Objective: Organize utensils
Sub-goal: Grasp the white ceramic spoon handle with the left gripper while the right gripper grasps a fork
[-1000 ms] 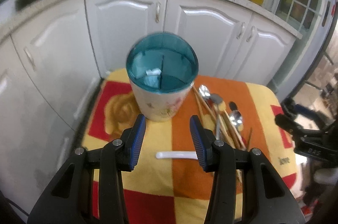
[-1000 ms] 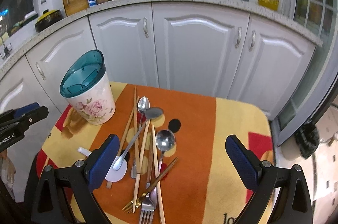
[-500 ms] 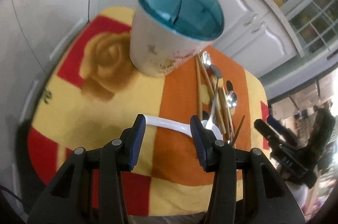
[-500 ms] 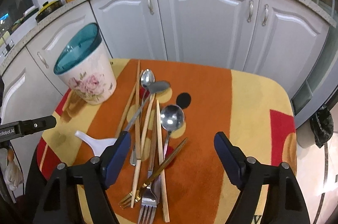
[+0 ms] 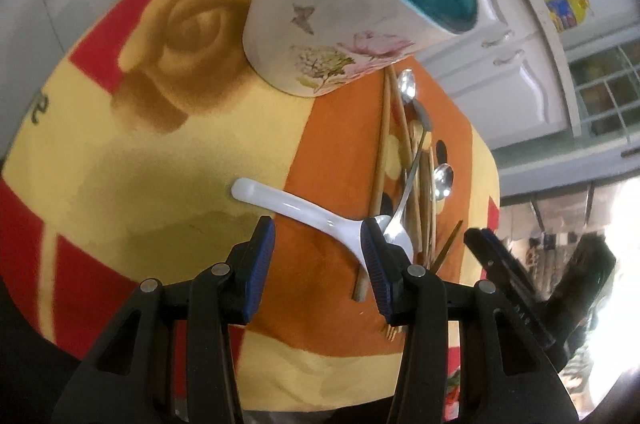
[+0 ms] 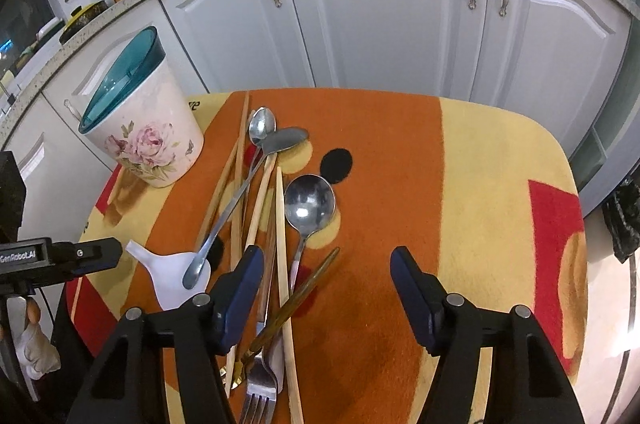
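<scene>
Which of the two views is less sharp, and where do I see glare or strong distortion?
Left wrist view: tilted and softer, the utensil holder smeared, daylight blown out at the right edge. Right wrist view: sharper, cabinet doors bent by the fisheye, lamp glare on the round spoon.

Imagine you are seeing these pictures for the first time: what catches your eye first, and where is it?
A floral utensil holder with a teal top stands at the table's back left corner on a bright orange, yellow and red tablecloth. Beside it lies a jumble of chopsticks, metal spoons and forks. The open left tongs hover over a white spoon at the pile's left edge.
</scene>
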Tool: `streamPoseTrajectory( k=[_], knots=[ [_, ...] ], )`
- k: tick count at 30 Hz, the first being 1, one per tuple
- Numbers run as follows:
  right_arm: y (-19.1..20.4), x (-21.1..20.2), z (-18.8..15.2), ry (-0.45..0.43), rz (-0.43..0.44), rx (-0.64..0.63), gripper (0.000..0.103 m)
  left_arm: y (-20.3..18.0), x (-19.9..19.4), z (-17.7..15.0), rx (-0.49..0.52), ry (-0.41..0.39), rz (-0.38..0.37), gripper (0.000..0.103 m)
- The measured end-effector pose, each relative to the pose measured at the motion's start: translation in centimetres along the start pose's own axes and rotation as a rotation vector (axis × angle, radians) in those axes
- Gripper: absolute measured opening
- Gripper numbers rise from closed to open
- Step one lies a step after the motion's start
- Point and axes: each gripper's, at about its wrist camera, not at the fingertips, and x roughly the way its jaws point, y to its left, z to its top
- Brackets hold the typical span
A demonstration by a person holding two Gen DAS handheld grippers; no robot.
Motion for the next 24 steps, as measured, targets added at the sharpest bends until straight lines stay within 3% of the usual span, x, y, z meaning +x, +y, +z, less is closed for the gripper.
streamPoseTrajectory(
  k=[7,15,17,19,20,21,22,24],
  knots=[
    [-1.2,-0.2,-0.4,0.010,0.031,0.025,0.065,0.0,1.4,1.0,-0.079,0.011,0.007,0.044],
    [-2.1,1.6,-1.0,0.054,0.118,0.107,0.064,-0.3,2.4,2.3,-0.086,0.020,0.050,0.044],
    [-2.6,2.4,-1.0,0.063,0.170,0.155,0.044,-0.3,2.6,2.6,-0.081,0.019,0.055,0.044],
    [-2.8,2.7,-1.0,0.060,0.203,0.183,0.034,-0.2,2.6,3.0,-0.083,0.015,0.044,0.044],
    [-2.8,2.8,-1.0,0.054,0.214,0.192,0.021,-0.1,2.7,3.1,-0.082,0.014,0.040,0.043],
    [-2.8,2.8,-1.1,0.053,0.231,0.201,0.015,-0.2,2.7,3.2,-0.072,0.008,0.034,0.040],
    [-2.9,2.6,-1.1,0.047,0.244,0.210,0.015,-0.2,2.7,3.3,-0.064,0.002,0.036,0.025],
    [-2.7,2.1,-1.0,0.034,0.251,0.203,0.014,0.0,3.0,3.4,-0.055,0.004,0.033,0.019]
  ],
)
